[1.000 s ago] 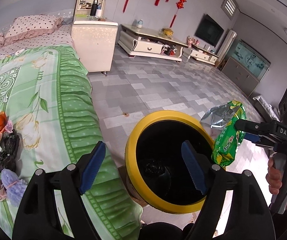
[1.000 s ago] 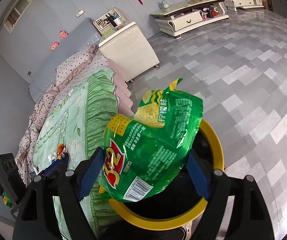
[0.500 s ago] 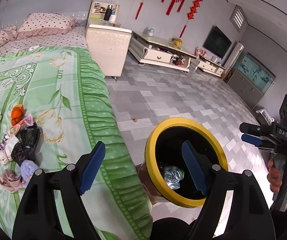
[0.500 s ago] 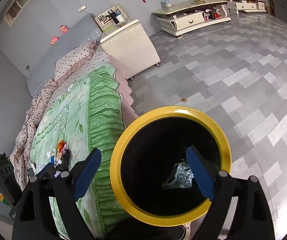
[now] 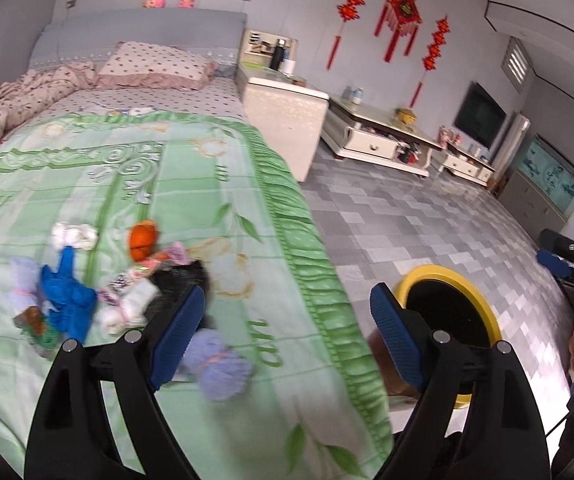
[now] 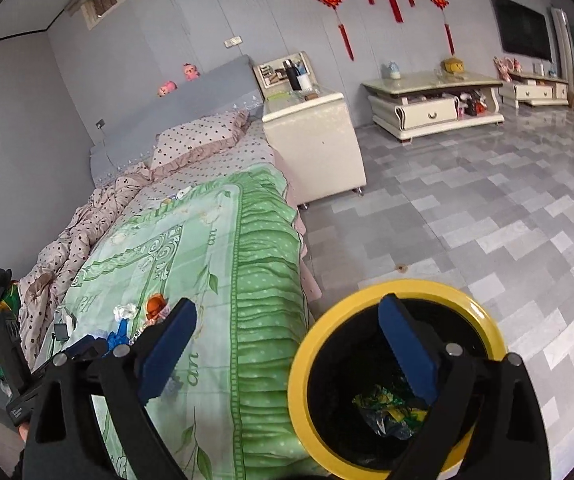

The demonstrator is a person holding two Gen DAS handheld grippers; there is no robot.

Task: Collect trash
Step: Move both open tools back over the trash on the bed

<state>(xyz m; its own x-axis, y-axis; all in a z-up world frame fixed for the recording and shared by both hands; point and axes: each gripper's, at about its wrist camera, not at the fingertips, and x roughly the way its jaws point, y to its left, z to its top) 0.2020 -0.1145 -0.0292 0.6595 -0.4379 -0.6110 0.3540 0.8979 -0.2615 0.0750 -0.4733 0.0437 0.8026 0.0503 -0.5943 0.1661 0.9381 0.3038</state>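
Spreading wide, the left gripper [image 5: 285,320] holds nothing; its ribbed blue pads [image 5: 175,338] hang above the green quilted bedspread [image 5: 207,184]. Just ahead of them lies a loose trash pile [image 5: 127,280]: a soft lavender bundle [image 5: 219,368], crumpled black plastic [image 5: 183,280], a blue rag [image 5: 67,292], white wads, and an orange object [image 5: 143,236]. The right gripper [image 6: 287,336] is likewise fully parted and empty, its right pad over the round bin [image 6: 399,288] with glossy yellow rim, standing on grey tiled floor [image 6: 487,208] beside the bed. Only the right wrist view looks into the bin's black interior, where the crinkled green snack bag [image 6: 391,408] rests at the bottom. Farther off stand a cream nightstand [image 5: 283,116] and low TV cabinet [image 6: 431,100].
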